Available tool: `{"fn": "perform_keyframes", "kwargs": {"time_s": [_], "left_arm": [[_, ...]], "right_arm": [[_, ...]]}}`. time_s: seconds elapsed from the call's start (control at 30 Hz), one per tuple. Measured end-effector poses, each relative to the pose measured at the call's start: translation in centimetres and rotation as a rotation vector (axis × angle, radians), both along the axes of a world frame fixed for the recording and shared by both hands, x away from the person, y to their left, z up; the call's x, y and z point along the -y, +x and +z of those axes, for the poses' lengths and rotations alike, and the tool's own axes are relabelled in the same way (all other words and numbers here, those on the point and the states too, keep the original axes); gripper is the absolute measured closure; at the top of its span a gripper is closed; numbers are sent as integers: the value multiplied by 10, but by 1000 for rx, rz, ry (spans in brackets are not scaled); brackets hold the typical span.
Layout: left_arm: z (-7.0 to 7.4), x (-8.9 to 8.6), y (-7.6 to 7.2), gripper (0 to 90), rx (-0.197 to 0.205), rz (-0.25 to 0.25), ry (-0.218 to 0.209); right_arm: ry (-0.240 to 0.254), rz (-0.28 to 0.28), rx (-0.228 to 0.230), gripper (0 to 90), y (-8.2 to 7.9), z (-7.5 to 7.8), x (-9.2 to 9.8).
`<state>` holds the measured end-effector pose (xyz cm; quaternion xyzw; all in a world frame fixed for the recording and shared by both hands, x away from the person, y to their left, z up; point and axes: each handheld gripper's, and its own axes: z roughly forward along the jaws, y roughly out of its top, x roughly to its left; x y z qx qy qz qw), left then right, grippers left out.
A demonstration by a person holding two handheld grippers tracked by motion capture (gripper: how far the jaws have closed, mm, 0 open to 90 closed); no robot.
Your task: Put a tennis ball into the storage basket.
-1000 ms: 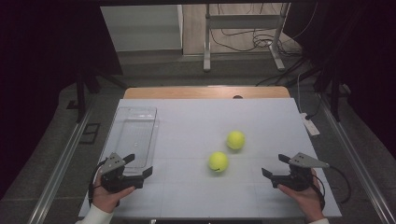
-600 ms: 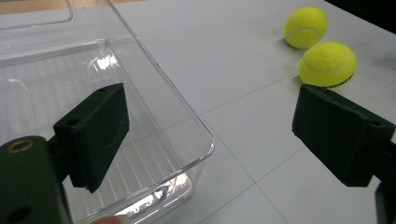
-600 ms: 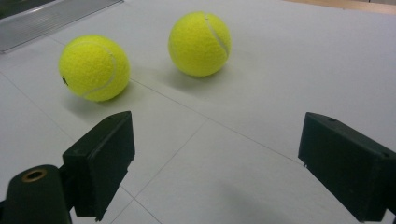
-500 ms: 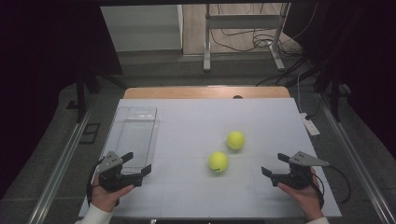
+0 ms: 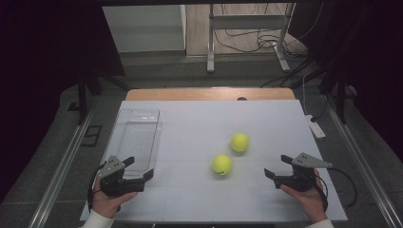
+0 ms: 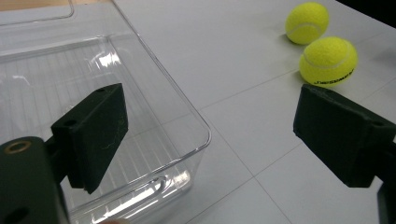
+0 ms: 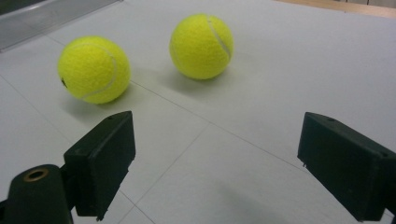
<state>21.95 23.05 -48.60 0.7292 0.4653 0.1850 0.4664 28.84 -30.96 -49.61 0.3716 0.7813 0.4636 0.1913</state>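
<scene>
Two yellow tennis balls lie on the white table, the nearer ball [image 5: 222,164] [image 6: 328,60] [image 7: 93,69] and the farther ball [image 5: 240,142] [image 6: 307,22] [image 7: 201,45]. A clear plastic bin [image 5: 138,124] [image 6: 205,135] stands at the left. My left gripper [image 5: 141,166] [image 6: 210,107] hovers at the bin's near right corner. Its jaws have just been opening a little, and the pads touch nothing. At the front right, my right gripper [image 5: 275,165] [image 7: 217,126] is open, pointing at the balls from a short way off, with bare table between its jaws.
The table's wooden far edge [image 5: 204,93] and a white power strip [image 5: 315,126] at the right edge border the work area. Metal rails run along both sides of the table.
</scene>
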Motion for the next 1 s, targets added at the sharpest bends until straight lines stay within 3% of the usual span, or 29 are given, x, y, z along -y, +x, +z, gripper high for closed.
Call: {"fn": "perform_keyframes", "kwargs": {"time_s": [0.2,0.5,1.0], "left_arm": [[8,3,6,91,-21,-32,-7],[15,10,10,95,-12,-42,-11],[27,30,21,96,5,-100,9]], "right_arm": [[-18,3,-2,122,-1,-1,-1],[-7,1,-9,124,-1,-3,1],[-12,1,-12,123,-1,-3,2]]}}
